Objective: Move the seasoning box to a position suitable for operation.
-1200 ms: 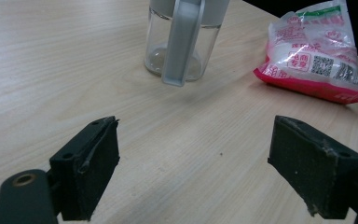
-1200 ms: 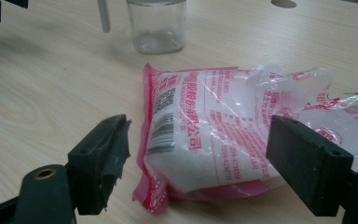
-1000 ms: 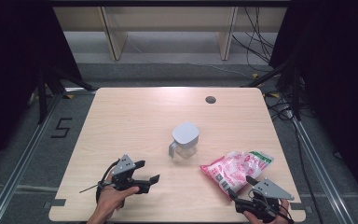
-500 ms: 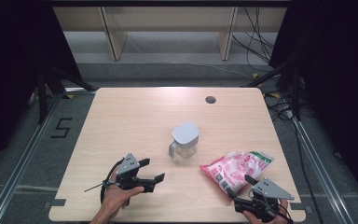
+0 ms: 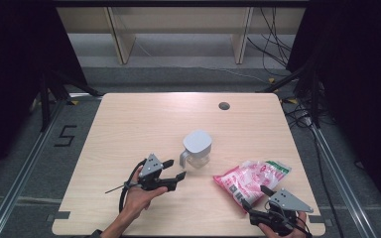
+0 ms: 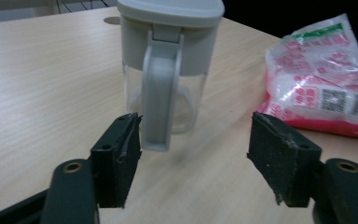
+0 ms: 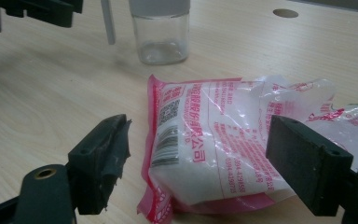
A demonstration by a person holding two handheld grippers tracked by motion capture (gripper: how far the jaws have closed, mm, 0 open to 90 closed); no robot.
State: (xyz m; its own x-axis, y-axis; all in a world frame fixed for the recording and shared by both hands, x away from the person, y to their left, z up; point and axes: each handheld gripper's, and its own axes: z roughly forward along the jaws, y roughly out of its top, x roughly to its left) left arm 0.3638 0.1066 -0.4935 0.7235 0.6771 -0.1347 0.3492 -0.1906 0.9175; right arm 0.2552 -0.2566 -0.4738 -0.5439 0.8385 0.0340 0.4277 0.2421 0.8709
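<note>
Centrally on the wooden table (image 5: 129, 129) stands a clear jug (image 5: 197, 149) with a grey lid and a grey handle; everything else is placed from it. Its handle (image 6: 157, 93) faces the person's side, and the left gripper (image 5: 171, 169) hovers just beside that handle, on the person's side of the jug, jaws spread wide and empty. Seen from the left gripper view, the handle's lower end hangs just inside the left-hand pad (image 6: 121, 156), whether touching it I cannot tell.

To the jug's right, a little nearer the person, lies a pink-and-white printed bag (image 5: 250, 177) of white grains, flat on the table, apart from the jug. Beyond the bag from the jug, at the table's near edge, the right gripper (image 5: 256, 197) points at it with jaws released, both pads flanking the bag's near end (image 7: 214, 154) without closing on it.

A round hole (image 5: 223, 105) sits in the tabletop on the jug's far side.
</note>
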